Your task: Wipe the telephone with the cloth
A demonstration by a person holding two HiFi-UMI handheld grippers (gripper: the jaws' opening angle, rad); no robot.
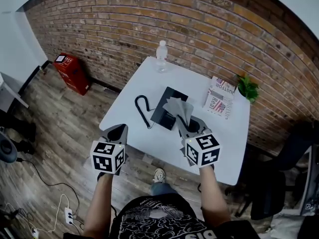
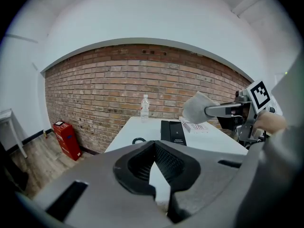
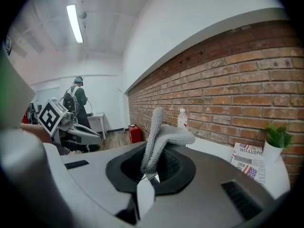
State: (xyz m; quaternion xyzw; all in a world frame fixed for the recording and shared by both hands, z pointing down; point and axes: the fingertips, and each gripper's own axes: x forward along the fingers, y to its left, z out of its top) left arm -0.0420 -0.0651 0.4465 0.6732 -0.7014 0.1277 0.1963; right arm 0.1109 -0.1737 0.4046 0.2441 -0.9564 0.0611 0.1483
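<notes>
Right claw (image 3: pixel 151 167): clamped on the grey cloth (image 3: pixel 164 139), raised above the telephone.
Left claw (image 2: pixel 154 148): closed, empty, by the worktop's near edge.
Telephone (image 1: pixel 168 109): black, lying on the white worktop (image 1: pixel 149 138), cord (image 1: pixel 143 108) at its left.

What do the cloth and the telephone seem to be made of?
The cloth looks like soft grey knitted fabric: fine ribs show and it flops over. The telephone looks like smooth black plastic, probably; it shows too small to be sure.
</notes>
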